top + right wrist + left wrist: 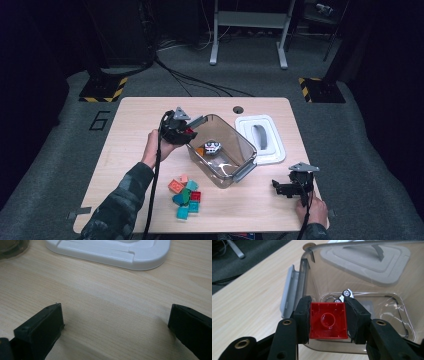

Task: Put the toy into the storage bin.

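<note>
At the middle of the wooden table (130,115) stands a clear plastic bin (235,145), set at a slant, with a small toy car (212,148) and an orange piece (200,151) on its floor. Just at its left rim the left gripper (327,318) holds a red brick (328,320) pinched between its jaws, the brick's hollow underside facing the camera, poised over the bin's edge. The white lid (261,138) lies flat to the right of the bin, just beside it. On the near side, a loose heap of bricks (186,196) in red, teal, green and salmon sits on the table. Over at the near right corner, the right gripper (115,322) rests low over bare wood, jaws spread wide and holding nothing.
</note>
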Demonstrator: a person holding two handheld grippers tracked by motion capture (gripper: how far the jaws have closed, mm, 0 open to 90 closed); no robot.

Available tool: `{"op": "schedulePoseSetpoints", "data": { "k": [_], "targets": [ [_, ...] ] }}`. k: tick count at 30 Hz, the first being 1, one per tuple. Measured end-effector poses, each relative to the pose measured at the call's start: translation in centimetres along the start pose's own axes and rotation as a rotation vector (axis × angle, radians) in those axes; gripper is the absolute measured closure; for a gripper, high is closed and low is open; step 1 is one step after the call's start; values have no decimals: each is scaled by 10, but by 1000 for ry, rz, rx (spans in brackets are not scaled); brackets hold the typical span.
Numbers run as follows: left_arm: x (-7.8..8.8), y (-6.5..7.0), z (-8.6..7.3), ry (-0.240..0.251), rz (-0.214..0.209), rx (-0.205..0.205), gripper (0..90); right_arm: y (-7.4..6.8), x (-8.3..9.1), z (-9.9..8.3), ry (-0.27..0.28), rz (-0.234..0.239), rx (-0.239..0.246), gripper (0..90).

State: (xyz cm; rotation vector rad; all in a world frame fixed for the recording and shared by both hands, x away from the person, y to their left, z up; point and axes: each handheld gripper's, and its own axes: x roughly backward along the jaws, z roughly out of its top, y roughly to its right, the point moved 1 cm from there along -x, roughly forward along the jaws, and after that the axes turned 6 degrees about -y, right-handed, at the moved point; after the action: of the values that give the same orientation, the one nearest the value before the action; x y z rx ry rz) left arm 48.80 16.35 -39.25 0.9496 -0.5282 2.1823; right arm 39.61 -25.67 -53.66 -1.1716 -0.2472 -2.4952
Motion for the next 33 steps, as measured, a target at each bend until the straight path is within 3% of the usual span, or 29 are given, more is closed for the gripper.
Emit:
{"op": "schedulePoseSetpoints", "data": {
  "k": [12, 18, 24, 29, 31, 33],
  "targets": [
    [-8, 8, -2, -42, -6, -43, 578, 0, 0, 0, -1, 1, -4, 0],
    [-3, 9, -5, -56, -17, -38, 433, 0, 0, 0, -1, 0, 0, 0],
    [17, 10, -11, -21, -8, -30, 294, 0, 0, 0, -1, 0, 0, 0],
    [35, 13, -24, -5, 23, -31, 172, 0, 0, 0, 0, 0, 0, 0],
    [43, 13, -35, 16, 39, -8, 154, 0, 0, 0, -1, 1, -3, 0],
    [46, 12, -39, 6, 39, -9, 153, 0, 0, 0, -2, 1, -6, 0]
  ]
}}
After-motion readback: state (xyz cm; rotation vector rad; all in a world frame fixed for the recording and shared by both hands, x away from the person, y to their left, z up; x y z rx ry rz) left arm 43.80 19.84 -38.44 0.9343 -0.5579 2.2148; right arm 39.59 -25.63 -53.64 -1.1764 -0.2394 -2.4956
